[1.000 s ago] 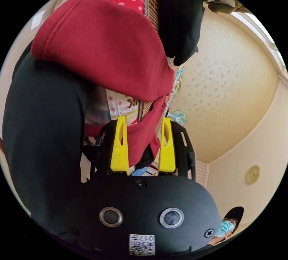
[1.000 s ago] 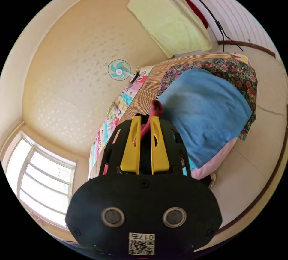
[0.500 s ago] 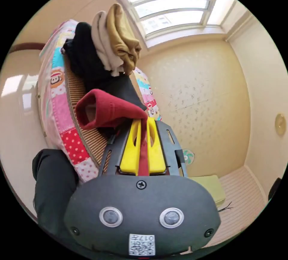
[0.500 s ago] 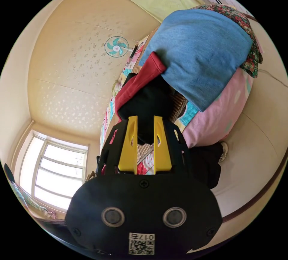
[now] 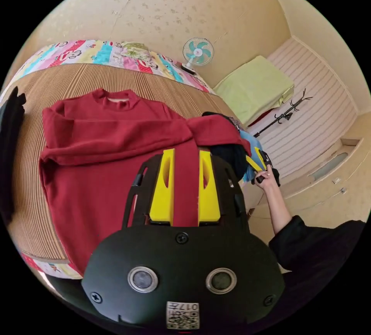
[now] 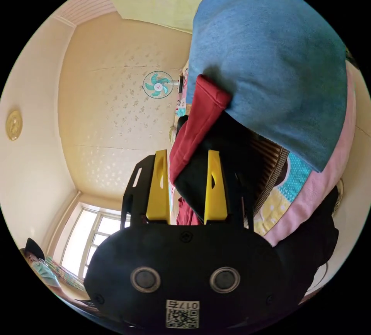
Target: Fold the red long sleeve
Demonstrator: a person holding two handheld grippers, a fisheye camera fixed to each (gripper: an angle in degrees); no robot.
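Note:
The red long sleeve [image 5: 96,180] lies flat on a woven mat [image 5: 77,78], collar away from me, with one sleeve folded across the chest. My left gripper [image 5: 185,153] hovers over its lower part, jaws parted, red cloth showing between them. The other sleeve runs right to a black cloth [image 5: 232,153], where a hand holds my right gripper [image 5: 258,163]. In the right gripper view the right gripper [image 6: 189,153] stands open, with the red cuff [image 6: 205,107] and the black cloth [image 6: 216,161] just beyond its jaws.
A blue cushion [image 6: 270,61] lies over the red cuff on the bed. Dark clothes [image 5: 9,138] sit at the mat's left edge. A patchwork quilt [image 5: 96,51] borders the mat. A fan [image 5: 198,51], yellow-green bedding [image 5: 255,92] and a coat rack [image 5: 286,113] stand beyond.
My left gripper was shut on the red sleeve half a second ago; its jaws now stand apart and its camera looks down on the shirt. The right gripper let go earlier and stays open.

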